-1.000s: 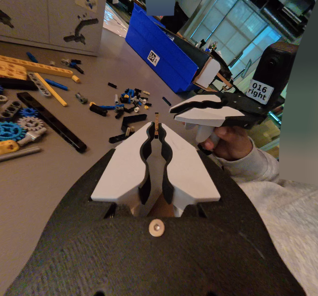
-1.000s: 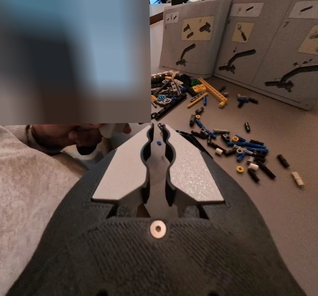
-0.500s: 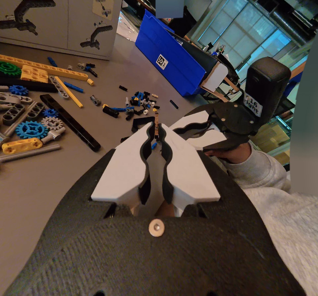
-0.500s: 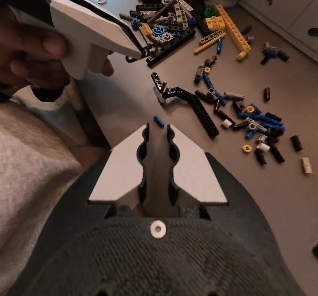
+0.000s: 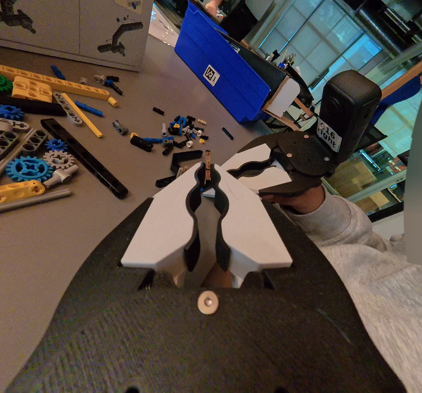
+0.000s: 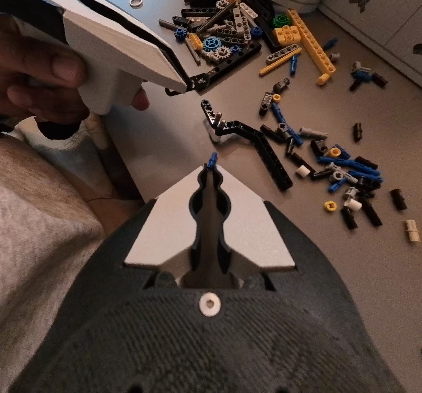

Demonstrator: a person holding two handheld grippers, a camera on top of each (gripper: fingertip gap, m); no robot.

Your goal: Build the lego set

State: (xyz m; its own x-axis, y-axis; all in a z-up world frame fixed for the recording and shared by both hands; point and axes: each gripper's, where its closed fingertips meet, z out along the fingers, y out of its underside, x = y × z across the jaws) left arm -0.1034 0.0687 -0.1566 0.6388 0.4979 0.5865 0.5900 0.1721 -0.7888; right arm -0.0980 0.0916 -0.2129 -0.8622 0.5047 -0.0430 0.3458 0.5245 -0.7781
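Blue pin (image 6: pixel 212 160): pinched at the tips of the right gripper (image 6: pixel 211 169), sticking forward past them, low over bare surface (image 6: pixel 159 135) near the front edge.
Right gripper: closed narrow on the blue pin; in the left wrist view it (image 5: pixel 230 171) sits just right of the left gripper's tips.
Left gripper (image 5: pixel 207 169): closed narrow on a thin tan piece (image 5: pixel 207 163) that stands up out of the tips; in the right wrist view it (image 6: pixel 182 86) is up and to the left, held by a hand (image 6: pixel 41 78).
Bent black beam (image 6: pixel 249 142): lies flat on the surface just ahead of the blue pin, apart from it, a light grey part at its near bend.
Small-parts scatter (image 6: pixel 342 171): black, blue, grey and yellow pins right of the beam, some touching its far side.
Big-parts pile (image 6: pixel 228 27): beams, gears and axles farther back, well apart from the blue pin.
Open room: bare surface between the pin and the beam, and to the left toward the edge.
Edges: grey sleeve (image 6: pixel 34 210) crowds the left; upright instruction sheets (image 5: pixel 68 11) wall the back; a blue bin (image 5: pixel 219 71) stands beyond the scatter.
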